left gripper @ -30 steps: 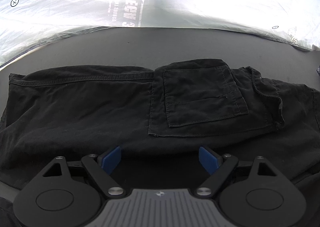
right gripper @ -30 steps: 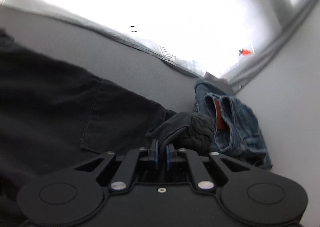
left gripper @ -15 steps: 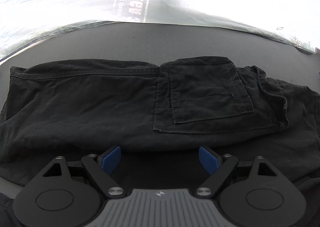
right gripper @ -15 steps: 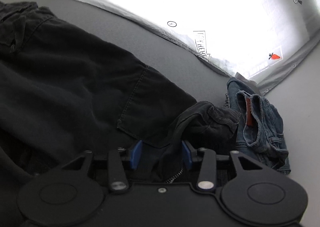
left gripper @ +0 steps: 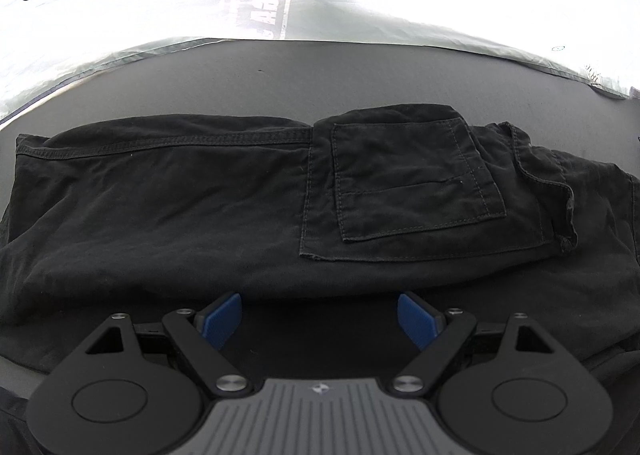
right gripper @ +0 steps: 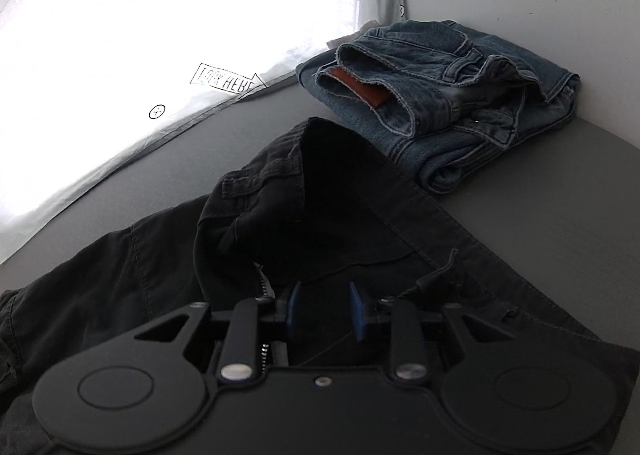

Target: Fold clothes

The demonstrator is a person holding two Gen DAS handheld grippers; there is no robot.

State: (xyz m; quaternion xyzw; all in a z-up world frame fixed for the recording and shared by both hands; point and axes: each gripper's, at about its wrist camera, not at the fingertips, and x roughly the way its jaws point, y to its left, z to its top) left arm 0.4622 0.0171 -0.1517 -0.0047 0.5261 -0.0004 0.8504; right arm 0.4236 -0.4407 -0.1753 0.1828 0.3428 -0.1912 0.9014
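My left gripper (left gripper: 320, 319) hangs over the near edge of the black trousers (left gripper: 280, 207), jaws spread wide with nothing clamped, just as 1 second ago; the folded leg with its patch pocket (left gripper: 416, 183) lies across the dark table (left gripper: 320, 75) unchanged.

My right gripper (right gripper: 323, 309) has changed a lot. 1 second ago its pads were pinched tight on a bunched fold of the trousers (right gripper: 320, 215). Since then it has let go, swung round and rolled, so the jeans (right gripper: 440, 95), earlier low on the right, now sit high in view by the wall. The waistband (right gripper: 440, 215) now lies spread flat ahead of me. My right jaws are closing, with black cloth lying under the gap, yet the pads press on nothing.
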